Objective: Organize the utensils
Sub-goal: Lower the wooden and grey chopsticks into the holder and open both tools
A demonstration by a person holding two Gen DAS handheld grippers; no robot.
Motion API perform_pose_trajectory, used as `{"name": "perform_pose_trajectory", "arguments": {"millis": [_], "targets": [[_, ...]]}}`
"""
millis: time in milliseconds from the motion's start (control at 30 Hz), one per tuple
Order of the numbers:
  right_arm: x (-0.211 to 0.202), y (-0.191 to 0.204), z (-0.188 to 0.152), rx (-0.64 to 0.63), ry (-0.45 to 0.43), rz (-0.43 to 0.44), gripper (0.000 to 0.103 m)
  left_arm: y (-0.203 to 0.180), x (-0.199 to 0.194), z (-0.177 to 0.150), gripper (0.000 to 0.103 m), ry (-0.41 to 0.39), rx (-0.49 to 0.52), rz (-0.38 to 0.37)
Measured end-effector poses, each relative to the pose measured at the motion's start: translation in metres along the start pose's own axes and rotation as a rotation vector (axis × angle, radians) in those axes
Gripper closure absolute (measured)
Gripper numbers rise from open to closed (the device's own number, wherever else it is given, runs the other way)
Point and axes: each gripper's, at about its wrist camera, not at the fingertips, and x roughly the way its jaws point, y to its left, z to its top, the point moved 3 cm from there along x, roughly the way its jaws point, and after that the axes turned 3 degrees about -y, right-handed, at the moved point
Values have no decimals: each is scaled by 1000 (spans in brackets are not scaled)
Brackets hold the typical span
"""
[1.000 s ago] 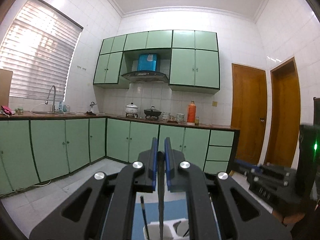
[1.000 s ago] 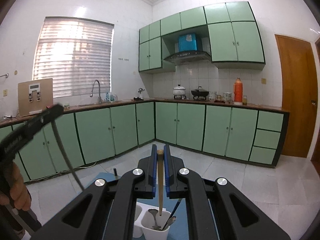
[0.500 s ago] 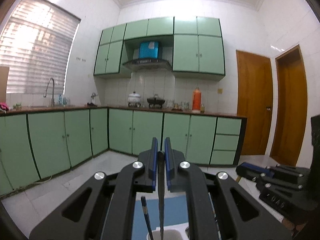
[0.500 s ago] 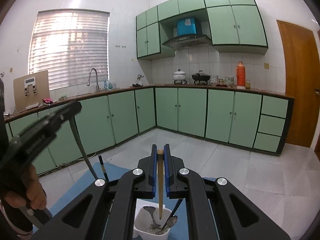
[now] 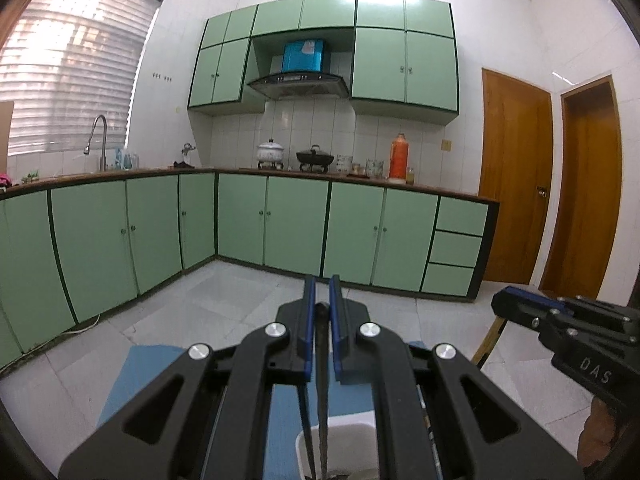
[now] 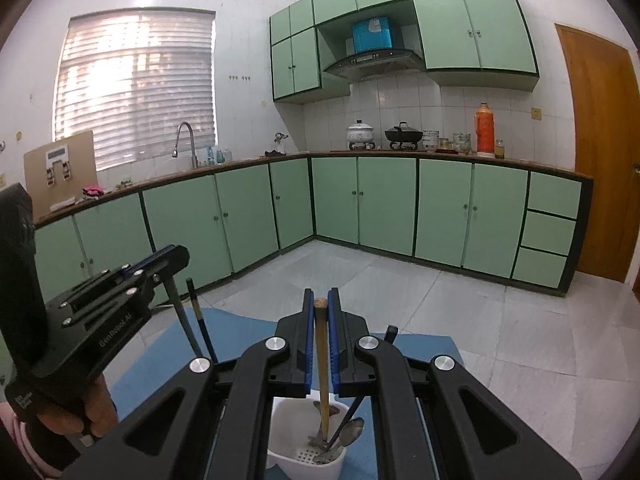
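My right gripper (image 6: 321, 300) is shut on a wooden-handled utensil (image 6: 321, 364) that hangs upright. Its lower end is inside a white holder (image 6: 280, 412) among metal spoons (image 6: 350, 432). My left gripper (image 5: 321, 292) is shut on a thin dark utensil (image 5: 322, 392), which points down into another compartment of the white holder (image 5: 352, 430). A dark blue stick (image 5: 305, 416) stands beside it. In the right wrist view, the left gripper (image 6: 168, 258) is at the left, with a hand under it. In the left wrist view, the right gripper (image 5: 508, 300) is at the right.
The holder stands on a blue mat (image 6: 248, 332) on a table over a pale tiled floor (image 6: 500, 320). Green cabinets (image 5: 296, 224) line the far walls, with pots and a thermos on the counter. Wooden doors (image 5: 516, 176) are at the right.
Both grippers have sunk and tipped forward with their utensils still held. The white holder now sits closer beneath them, and the utensil ends reach into it.
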Motion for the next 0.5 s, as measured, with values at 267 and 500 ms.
{"name": "perform_pose_trajectory", "arguments": {"millis": [267, 500], "targets": [[5, -1, -5, 18, 16, 5, 96, 11, 6, -19, 97, 34, -6, 17], [5, -1, -5, 22, 20, 7, 96, 15, 0, -17, 97, 36, -5, 8]]}}
